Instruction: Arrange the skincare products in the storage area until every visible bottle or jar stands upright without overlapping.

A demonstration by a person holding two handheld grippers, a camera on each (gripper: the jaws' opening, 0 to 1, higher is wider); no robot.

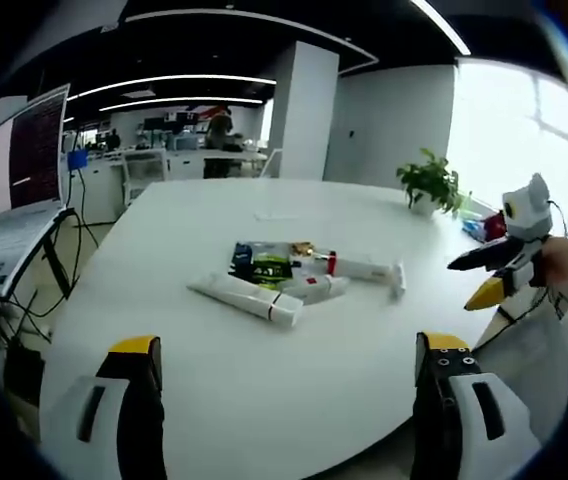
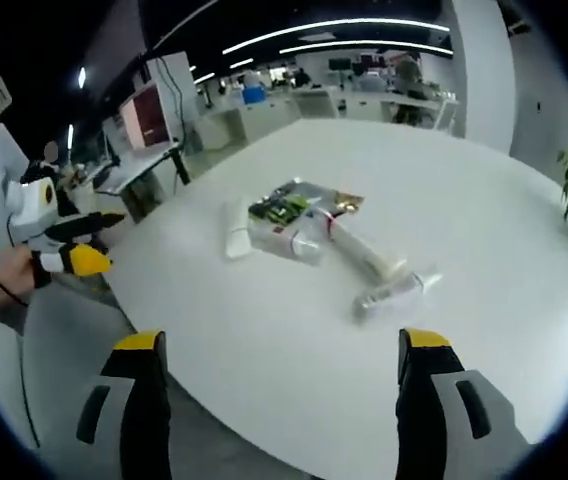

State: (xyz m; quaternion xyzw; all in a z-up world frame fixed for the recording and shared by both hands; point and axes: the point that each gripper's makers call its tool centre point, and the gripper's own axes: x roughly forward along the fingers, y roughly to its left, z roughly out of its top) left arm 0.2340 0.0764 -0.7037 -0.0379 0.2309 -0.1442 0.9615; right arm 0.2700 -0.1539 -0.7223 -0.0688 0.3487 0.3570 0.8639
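**Tubes all lying flat mid-table, nothing picked up yet**

The skincare tubes (image 1: pixel 264 297) sit in a loose pile with a few sachets (image 1: pixel 264 265) near the middle of the white table (image 1: pixel 184 400); all on their sides, some overlapping; both the left gripper (image 1: pixel 289 375) and right gripper (image 2: pixel 276 370) hang back with jaws wide apart, holding nothing; tubes look light, squishy and probably slick, so I'd pinch near the stiffer cap end.

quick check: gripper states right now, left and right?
Left gripper: open, holding nothing, short of the tubes on the table.
Right gripper: open, holding nothing.
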